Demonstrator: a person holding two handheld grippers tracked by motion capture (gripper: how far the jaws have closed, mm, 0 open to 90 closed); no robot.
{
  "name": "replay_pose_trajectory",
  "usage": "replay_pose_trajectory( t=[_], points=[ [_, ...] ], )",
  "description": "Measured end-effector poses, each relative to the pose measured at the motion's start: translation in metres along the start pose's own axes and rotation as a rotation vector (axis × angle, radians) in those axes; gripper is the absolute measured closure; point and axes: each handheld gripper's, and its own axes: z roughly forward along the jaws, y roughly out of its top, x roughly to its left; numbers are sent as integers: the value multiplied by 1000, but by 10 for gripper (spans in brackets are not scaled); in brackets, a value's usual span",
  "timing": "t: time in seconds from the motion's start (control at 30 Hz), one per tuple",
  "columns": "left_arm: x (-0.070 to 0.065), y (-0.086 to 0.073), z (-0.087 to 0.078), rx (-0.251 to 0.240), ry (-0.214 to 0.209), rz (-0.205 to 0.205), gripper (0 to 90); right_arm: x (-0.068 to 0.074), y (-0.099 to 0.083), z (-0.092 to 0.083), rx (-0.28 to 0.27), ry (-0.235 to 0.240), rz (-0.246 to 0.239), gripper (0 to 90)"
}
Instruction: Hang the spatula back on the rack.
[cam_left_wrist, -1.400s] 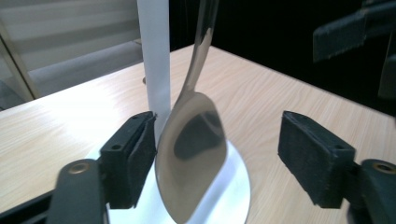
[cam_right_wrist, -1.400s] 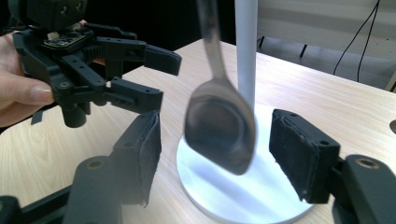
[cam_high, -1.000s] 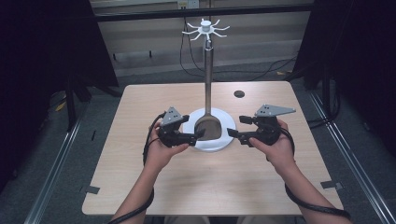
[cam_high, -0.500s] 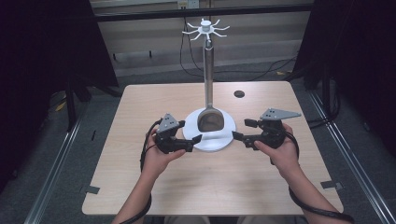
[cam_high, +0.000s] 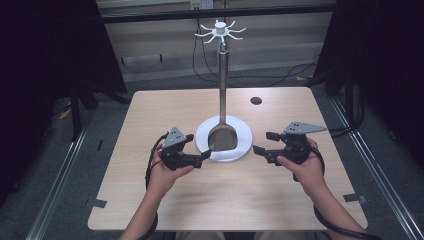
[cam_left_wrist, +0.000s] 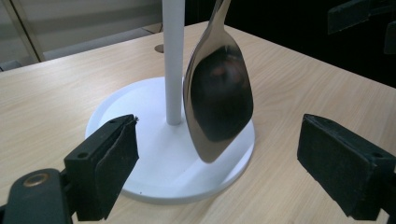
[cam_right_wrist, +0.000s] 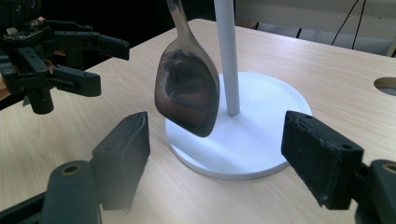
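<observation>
No readable text

Nothing legible appears on the white stand (cam_high: 223, 146), the hanging metal spoon (cam_left_wrist: 217, 93), or the wooden tabletop (cam_high: 200, 200): no labels, brands, numbers or signs.

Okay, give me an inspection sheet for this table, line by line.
Surface: light wooden table with a round hole near the far edge.
Job's things: white stand with a pole and hooked top; large metal spoon hanging above the base.
Clutter: nothing seen.
Grippers: left hand-held gripper open beside the base; right hand-held gripper open on the other side; neither touches the spoon.
Cables: black cable trailing from the left gripper.
Surroundings: dark curtains, grey floor.
</observation>
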Motion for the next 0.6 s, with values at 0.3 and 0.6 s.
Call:
replay_pose_trajectory(
  t=[0.3, 0.6],
  points=[
    [2, -9, -3, 7, 9, -11, 117, -4, -10, -3, 18, -12, -10, 205],
    [5, -18, -5, 18, 8, -26, 111, -10, -22, -9, 36, -24, -6, 191]
  ],
)
